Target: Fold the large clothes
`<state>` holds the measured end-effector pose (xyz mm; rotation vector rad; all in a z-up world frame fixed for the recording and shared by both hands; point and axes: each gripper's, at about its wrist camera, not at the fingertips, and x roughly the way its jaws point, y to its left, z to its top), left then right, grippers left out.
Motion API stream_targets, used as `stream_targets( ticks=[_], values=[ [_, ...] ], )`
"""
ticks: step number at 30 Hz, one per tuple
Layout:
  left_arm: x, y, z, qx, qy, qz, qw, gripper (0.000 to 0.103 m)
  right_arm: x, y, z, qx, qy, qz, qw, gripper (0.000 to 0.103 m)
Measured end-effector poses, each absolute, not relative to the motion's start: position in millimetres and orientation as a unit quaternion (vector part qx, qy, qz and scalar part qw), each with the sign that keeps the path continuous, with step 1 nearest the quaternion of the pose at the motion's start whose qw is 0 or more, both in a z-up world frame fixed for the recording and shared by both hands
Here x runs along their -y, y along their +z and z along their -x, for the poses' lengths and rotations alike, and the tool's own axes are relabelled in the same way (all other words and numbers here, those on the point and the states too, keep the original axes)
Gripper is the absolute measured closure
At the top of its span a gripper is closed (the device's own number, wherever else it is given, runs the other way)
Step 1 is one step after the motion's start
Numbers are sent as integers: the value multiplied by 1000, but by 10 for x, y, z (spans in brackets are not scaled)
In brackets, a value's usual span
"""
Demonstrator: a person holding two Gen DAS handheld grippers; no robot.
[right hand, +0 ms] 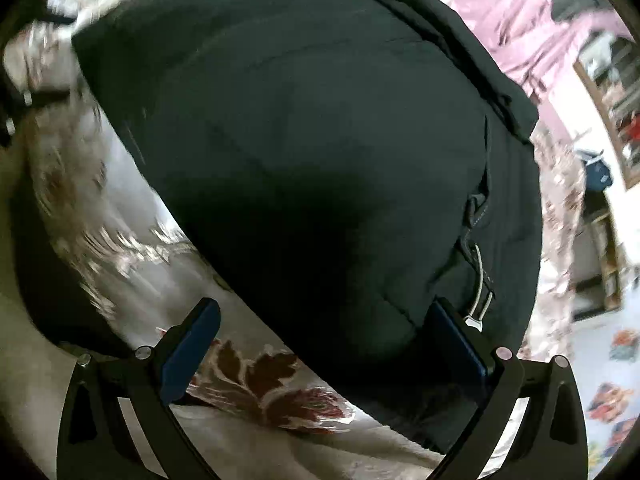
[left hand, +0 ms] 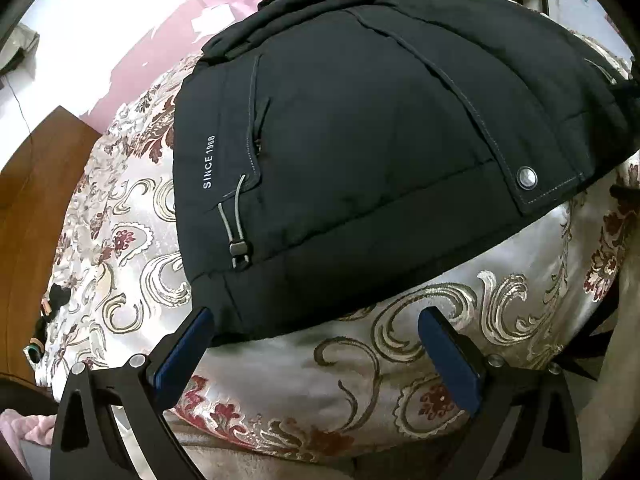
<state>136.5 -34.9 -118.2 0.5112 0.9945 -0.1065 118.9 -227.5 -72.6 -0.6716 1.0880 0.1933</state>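
Note:
A black padded jacket (left hand: 380,128) lies spread on a floral bedspread (left hand: 132,216), its hem toward me, with "SINCE 1988" print, a snap button (left hand: 526,178) and a drawcord toggle (left hand: 239,250). My left gripper (left hand: 316,340) stands open just short of the hem's left corner, nothing between its fingers. In the right wrist view the same jacket (right hand: 312,152) fills the frame. My right gripper (right hand: 324,332) is open, with the jacket's hem corner lying between its fingers; the right finger (right hand: 460,344) sits against the fabric near a drawcord (right hand: 480,300).
A wooden bed frame (left hand: 36,200) runs along the left. Small dark items (left hand: 56,300) lie at the bedspread's left edge. Pink fabric (right hand: 532,24) hangs behind the bed. A patterned floor (right hand: 616,360) shows to the right of the bed.

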Motion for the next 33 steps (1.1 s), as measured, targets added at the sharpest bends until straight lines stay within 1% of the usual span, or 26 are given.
stream_targets(
  ticks=[6,8,10,15,21,27,30,33],
  values=[
    [276,-1207,-1416,-478,-52,-225,847,0,2048,-1005,-1122,-495,35,410,765,2],
    [258,-1204,-1416,-479,-53,-219,848,0,2003,-1058,-1105,-487,16,429,761,2],
    [226,-1200,-1424,-479,-56,-214,849,0,1990,-1034,-1110,-480,3,426,767,2],
    [207,-1178,-1415,-474,-68,-207,853,0,2100,-692,-1107,-449,-7,351,821,4],
    [303,-1159,-1341,-457,-89,-228,855,0,2311,-280,-845,-401,12,245,883,4],
    [446,-1171,-1339,-429,-77,-264,860,0,2520,9,-813,-395,41,156,904,6],
    [443,-1146,-1385,-418,-57,-259,869,0,2783,79,-1063,-396,53,124,908,6],
    [403,-1095,-1456,-419,-40,-230,878,0,2982,122,-1305,-398,61,93,911,6]
  ],
)
